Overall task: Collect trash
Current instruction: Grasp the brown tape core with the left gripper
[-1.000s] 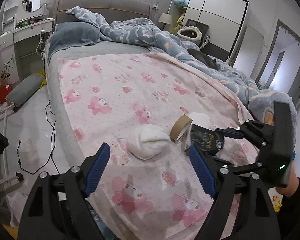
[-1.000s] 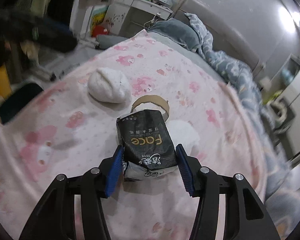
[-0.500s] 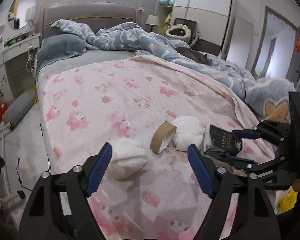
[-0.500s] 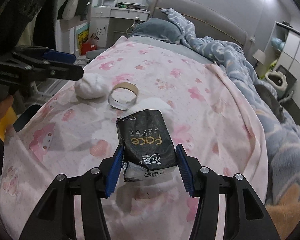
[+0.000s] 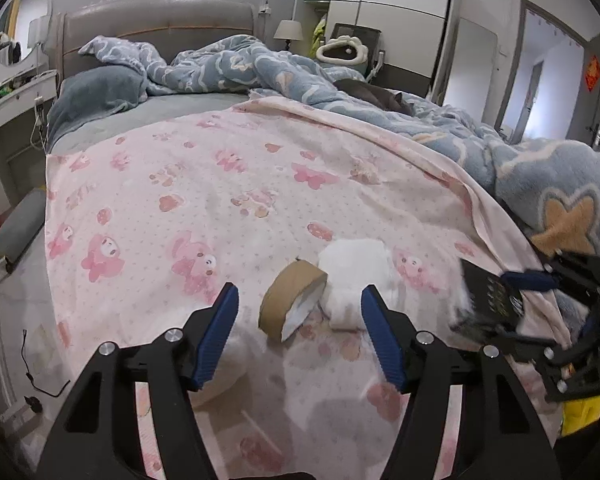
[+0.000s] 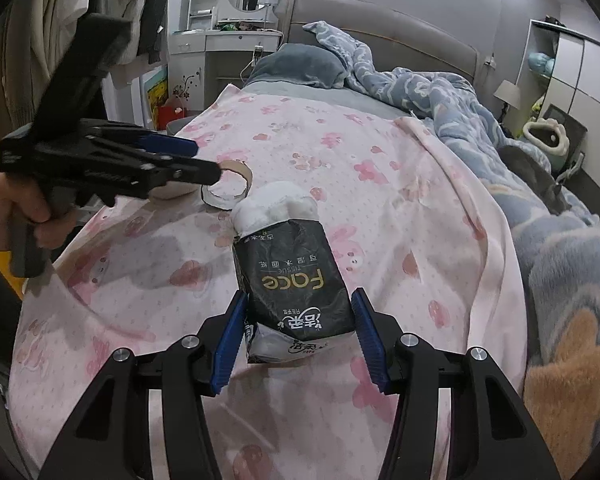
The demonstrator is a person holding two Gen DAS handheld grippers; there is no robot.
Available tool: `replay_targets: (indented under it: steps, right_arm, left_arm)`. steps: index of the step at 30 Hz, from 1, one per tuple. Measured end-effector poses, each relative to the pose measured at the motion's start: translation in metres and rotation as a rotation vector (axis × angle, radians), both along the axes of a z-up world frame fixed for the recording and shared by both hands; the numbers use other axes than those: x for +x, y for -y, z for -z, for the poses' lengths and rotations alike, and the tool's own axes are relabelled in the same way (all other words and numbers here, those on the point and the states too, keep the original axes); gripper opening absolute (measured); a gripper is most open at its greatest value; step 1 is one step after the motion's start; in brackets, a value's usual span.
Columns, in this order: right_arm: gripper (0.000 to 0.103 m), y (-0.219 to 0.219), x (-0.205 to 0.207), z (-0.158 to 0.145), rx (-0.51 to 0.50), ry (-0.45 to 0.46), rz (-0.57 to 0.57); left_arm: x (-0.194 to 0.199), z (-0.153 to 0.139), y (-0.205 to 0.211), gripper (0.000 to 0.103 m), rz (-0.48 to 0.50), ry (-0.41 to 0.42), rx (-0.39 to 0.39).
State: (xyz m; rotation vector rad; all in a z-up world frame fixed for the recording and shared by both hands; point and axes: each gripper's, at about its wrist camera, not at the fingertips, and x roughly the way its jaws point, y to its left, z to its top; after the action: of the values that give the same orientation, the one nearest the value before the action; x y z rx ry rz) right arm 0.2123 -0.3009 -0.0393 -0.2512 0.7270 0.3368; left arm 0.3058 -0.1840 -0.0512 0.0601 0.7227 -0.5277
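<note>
While the left gripper's point(image 5: 298, 334) jaws close around the cardboard ring point(image 5: 290, 304), right gripper point(image 6: 298, 334) clamps tissue pack point(image 6: 294, 280).

Left wrist view: we look along left claw point(image 5: 299, 330), tilted down, close over bed point(image 5: 204, 184), facing headboard point(image 5: 156, 20). Right wrist view: likewise along right claw point(image 6: 298, 336), angled leftward. Both share cardboard ring point(image 5: 290, 304) point(image 6: 228, 188), pink sheet point(image 6: 380, 184).

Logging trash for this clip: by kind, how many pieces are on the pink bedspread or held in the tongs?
White tissue wads: 2
Cardboard tape ring: 1
Black tissue pack, gripped in the right tongs: 1
Total: 4
</note>
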Motion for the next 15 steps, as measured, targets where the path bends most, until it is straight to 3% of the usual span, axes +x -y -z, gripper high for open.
replay_targets:
  steps: [11,15]
  right_arm:
    - [0.054,0.028,-0.012,0.009,0.035,-0.018,0.034]
    - [0.054,0.033,-0.014,0.008,0.044,-0.013,0.038]
  left_arm:
    - [0.026,0.016,0.008,0.061,0.006,-0.043,-0.039]
    - [0.028,0.021,0.012,0.047,0.019,-0.049,-0.02]
